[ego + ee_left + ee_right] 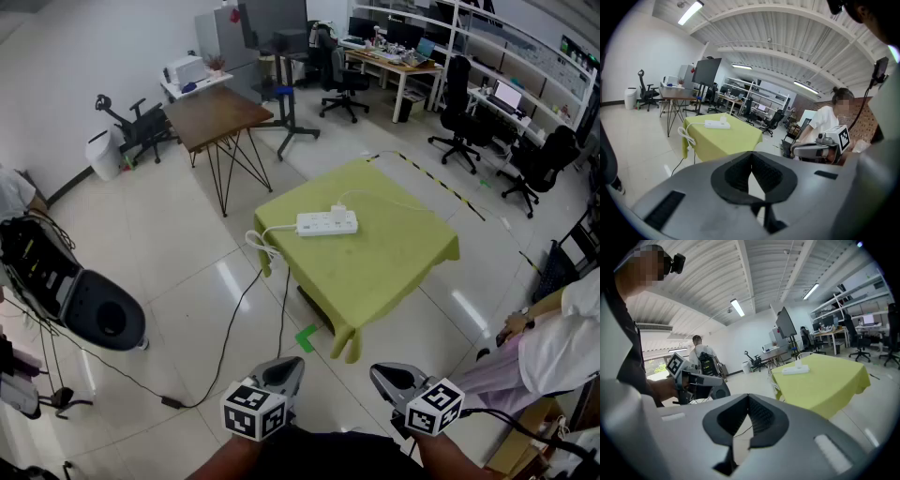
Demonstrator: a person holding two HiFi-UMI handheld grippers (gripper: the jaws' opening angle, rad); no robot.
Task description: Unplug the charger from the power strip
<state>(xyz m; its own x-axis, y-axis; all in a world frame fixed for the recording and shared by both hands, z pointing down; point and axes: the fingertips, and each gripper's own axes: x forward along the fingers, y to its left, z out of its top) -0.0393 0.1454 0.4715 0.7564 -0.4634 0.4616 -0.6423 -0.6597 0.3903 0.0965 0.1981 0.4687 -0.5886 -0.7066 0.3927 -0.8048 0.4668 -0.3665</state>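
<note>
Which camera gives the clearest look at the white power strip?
The head view: it looks down on the whole power strip, with the charger plugged in. The left gripper view and the right gripper view show it only small, distant and side-on.

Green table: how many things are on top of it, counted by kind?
Power strip, with its cord: 1
Charger, plugged in, with its cable: 1
Total: 2
</note>
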